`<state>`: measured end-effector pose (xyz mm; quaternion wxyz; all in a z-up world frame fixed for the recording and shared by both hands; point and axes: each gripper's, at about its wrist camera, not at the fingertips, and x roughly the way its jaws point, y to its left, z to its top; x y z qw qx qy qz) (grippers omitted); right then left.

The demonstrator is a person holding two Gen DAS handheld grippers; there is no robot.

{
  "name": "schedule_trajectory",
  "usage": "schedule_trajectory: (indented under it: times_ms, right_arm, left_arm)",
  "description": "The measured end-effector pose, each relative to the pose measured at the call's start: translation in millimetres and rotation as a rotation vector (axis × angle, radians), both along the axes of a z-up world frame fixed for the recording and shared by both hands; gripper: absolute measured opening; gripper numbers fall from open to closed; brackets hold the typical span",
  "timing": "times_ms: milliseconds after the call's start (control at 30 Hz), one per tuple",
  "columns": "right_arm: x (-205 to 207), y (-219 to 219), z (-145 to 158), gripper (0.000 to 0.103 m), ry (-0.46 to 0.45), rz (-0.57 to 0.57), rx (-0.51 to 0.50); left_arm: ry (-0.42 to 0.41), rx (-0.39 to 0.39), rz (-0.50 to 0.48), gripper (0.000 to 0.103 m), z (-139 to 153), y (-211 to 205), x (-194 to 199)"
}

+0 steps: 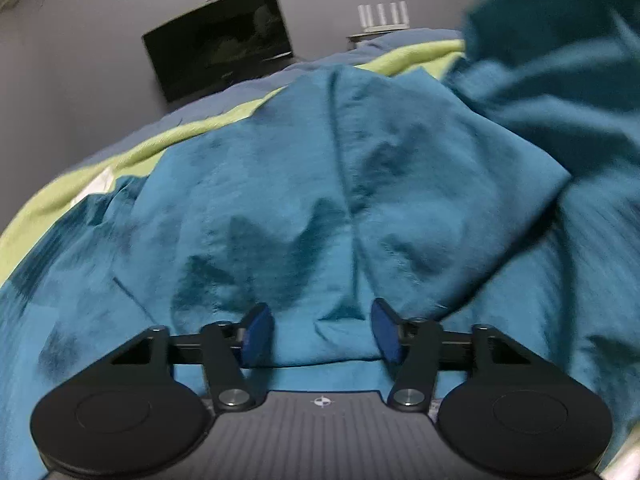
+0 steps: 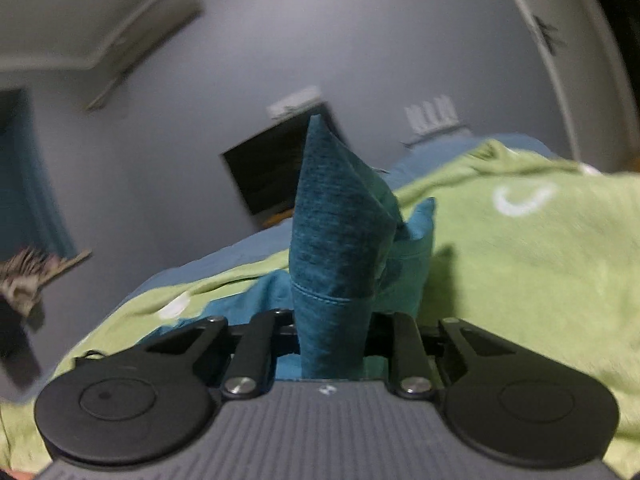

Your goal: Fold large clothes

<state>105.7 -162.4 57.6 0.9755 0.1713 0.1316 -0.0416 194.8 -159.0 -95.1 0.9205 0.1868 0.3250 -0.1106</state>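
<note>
The teal garment point(image 1: 320, 200) fills the middle and lower part of the left wrist view, lying rumpled over a green bedspread point(image 1: 120, 160), with a seam running down its centre and a lifted, blurred fold rising into the upper right of the frame. In the right wrist view a hemmed edge of the same cloth stands up as a cone from the centre bottom, its tip reaching the middle of the frame.

The right gripper point(image 2: 332, 340) is clamped on that hemmed bunch; the cloth comes straight out from between its jaws, which sit close together. The left gripper point(image 1: 322, 332) has its blue pads point(image 1: 258, 334) apart, with a low ridge of fabric lying between them but not visibly pinched (the pads look clear of it on both sides).

The step in hand looks like taking hold of two points of the garment to lift and carry one side over. The next move likely calls for the left jaws to close on that ridge, catching the hem layer only, not the bedspread beneath.

Beyond the bed, a dark screen point(image 1: 218, 38) hangs on the grey wall point(image 1: 80, 72) at upper centre.
</note>
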Motion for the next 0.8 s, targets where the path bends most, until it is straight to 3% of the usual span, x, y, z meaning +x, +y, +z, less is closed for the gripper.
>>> schedule_trajectory:
  times_ms: [67,133,200,233,300,367,433,500,567,633,800]
  right_arm:
    - [7.2,14.3,0.5,0.019,-0.01,0.048,-0.062]
    - [16.5,31.5,2.2,0.019,-0.013,0.094,-0.125]
    - [16.9,43.2,4.3,0.019,-0.018,0.129,-0.177]
    - [16.9,47.0,5.5,0.019,-0.021,0.142,-0.192]
    - [23.1,53.5,6.1,0.019,-0.023,0.162,-0.229]
    - [23.4,62.7,8.7,0.019,-0.022,0.178,-0.249]
    - [31.3,70.6,9.7,0.019,-0.016,0.192,-0.266]
    - [32.9,85.9,12.5,0.019,-0.015,0.213,-0.291]
    - [40.2,103.8,15.1,0.019,-0.014,0.244,-0.328]
    - [43.3,127.8,20.2,0.019,-0.016,0.281,-0.365]
    - [56.2,181.6,18.2,0.019,-0.006,0.376,-0.435]
  left_arm:
    - [-0.035,0.045,-0.033,0.036,-6.9,-6.4,-9.4]
    - [-0.046,0.078,-0.058,0.03,-9.1,-12.1,-14.2]
    - [-0.014,0.025,-0.053,0.03,-1.5,-4.0,-10.5]
    - [0.024,-0.04,-0.039,0.036,4.9,4.7,-7.3]
    - [0.108,-0.226,0.035,0.056,24.0,36.6,1.8]
    - [0.123,-0.493,0.131,0.083,50.4,82.6,0.3]
    - [0.136,-0.708,0.177,0.089,78.8,125.1,-4.2]
    - [0.17,-0.884,0.16,0.096,107.0,158.8,-8.7]
    - [0.18,-0.998,0.096,0.099,136.4,180.4,-16.8]
    - [0.173,-1.028,0.009,0.102,162.4,188.2,-26.4]
    - [0.241,-0.93,-0.096,0.102,190.4,183.1,-38.1]
